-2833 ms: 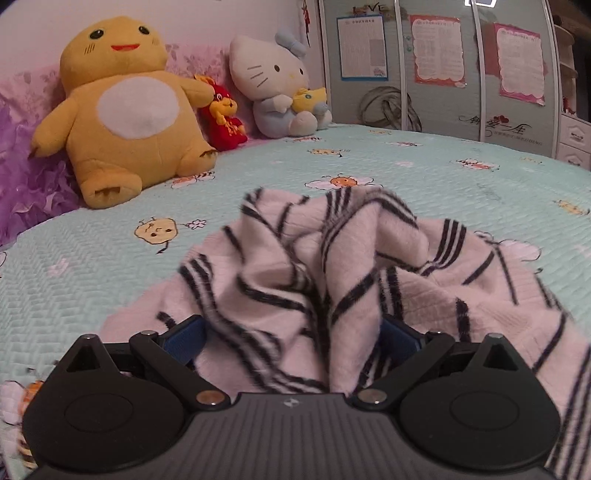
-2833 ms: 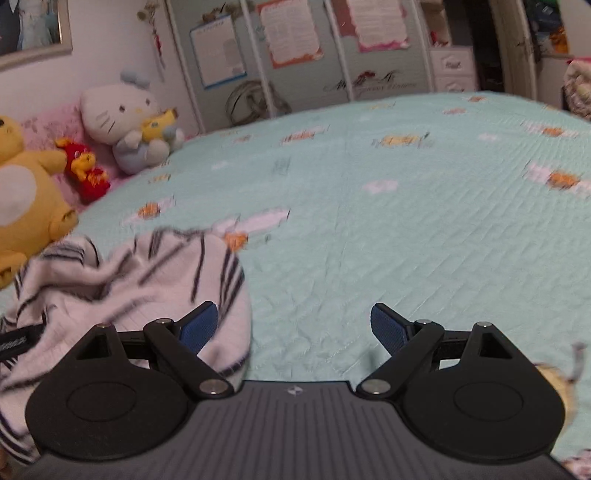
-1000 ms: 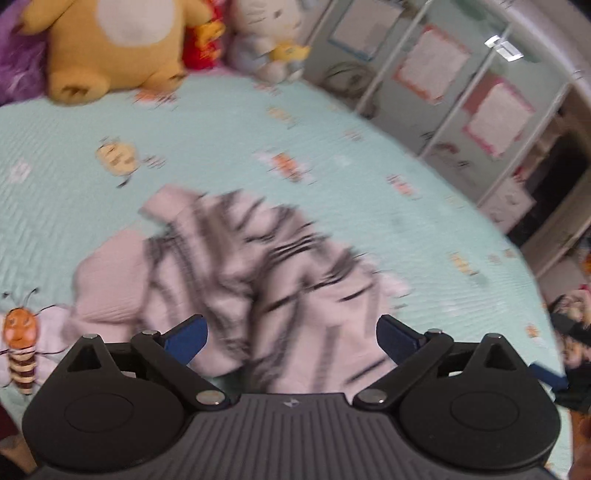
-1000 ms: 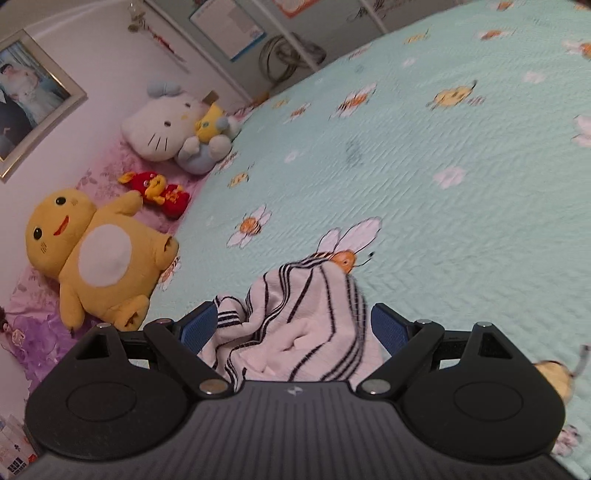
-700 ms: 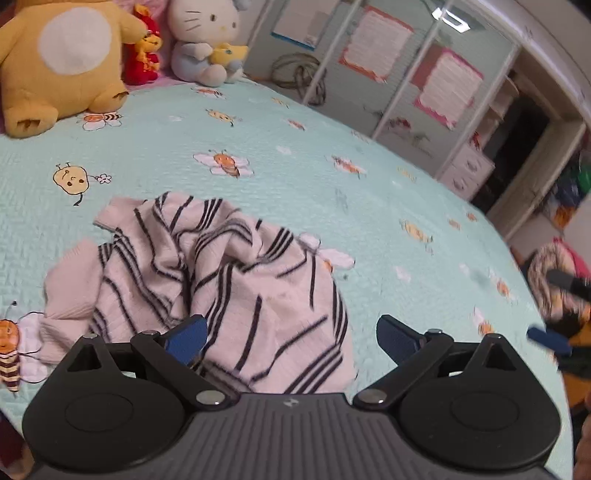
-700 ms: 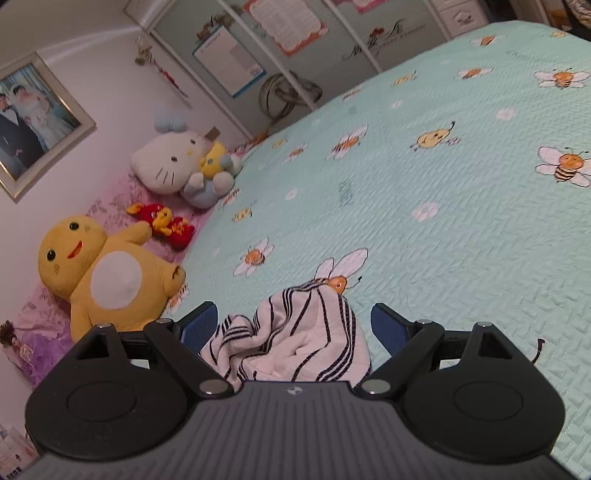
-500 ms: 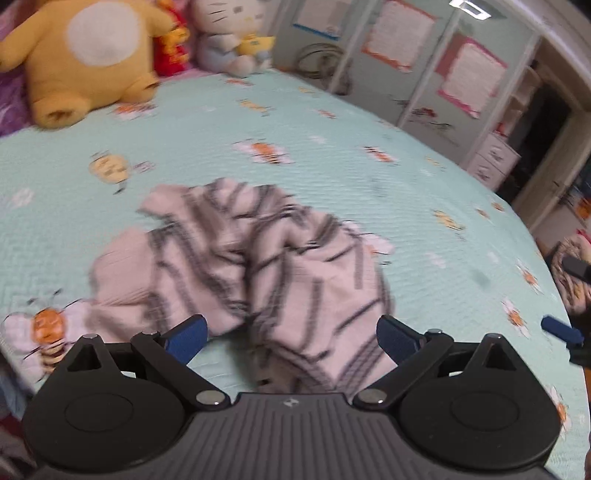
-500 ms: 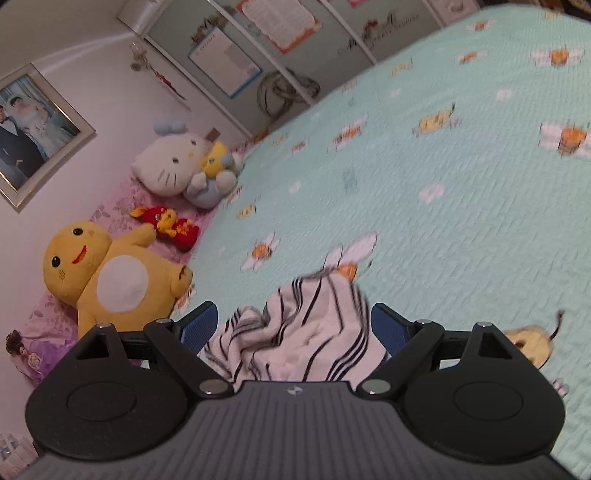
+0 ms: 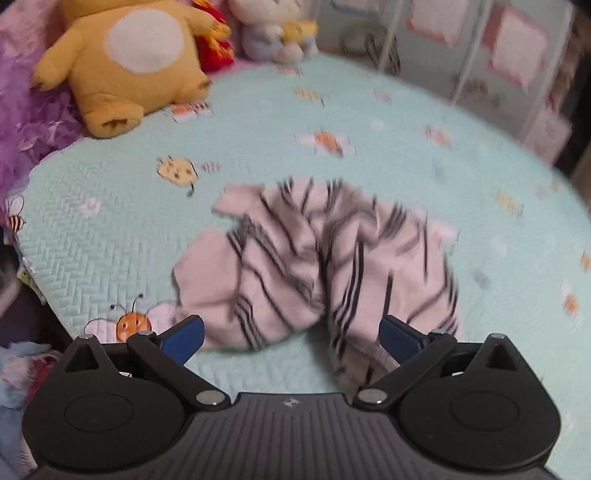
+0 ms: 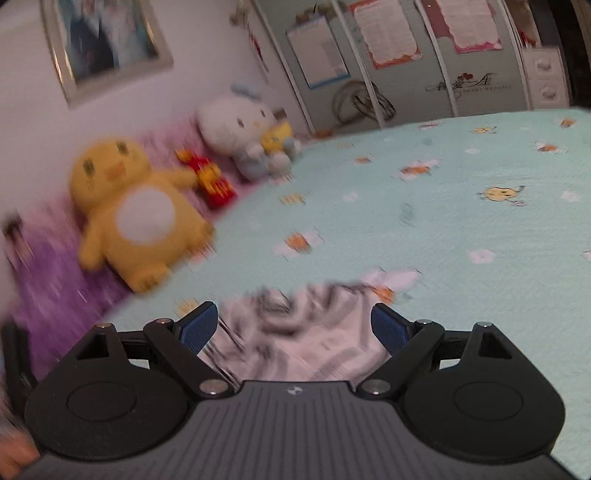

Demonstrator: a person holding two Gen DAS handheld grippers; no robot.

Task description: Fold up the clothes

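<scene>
Both claws are now empty & spread wide: the left claw (image 9: 291, 336) has let go of the crumpled pink knit garment with black stripes (image 9: 317, 266) it was buried in approx 3 s ago, and the right claw (image 10: 294, 325) hovers over it too. Garment lies bunched on the mint quilted bed cover w/ bee prints (image 9: 110, 229) (folding not begun, I'd judge). Wardrobe posters (image 10: 388, 33) too blurred to read.
</scene>
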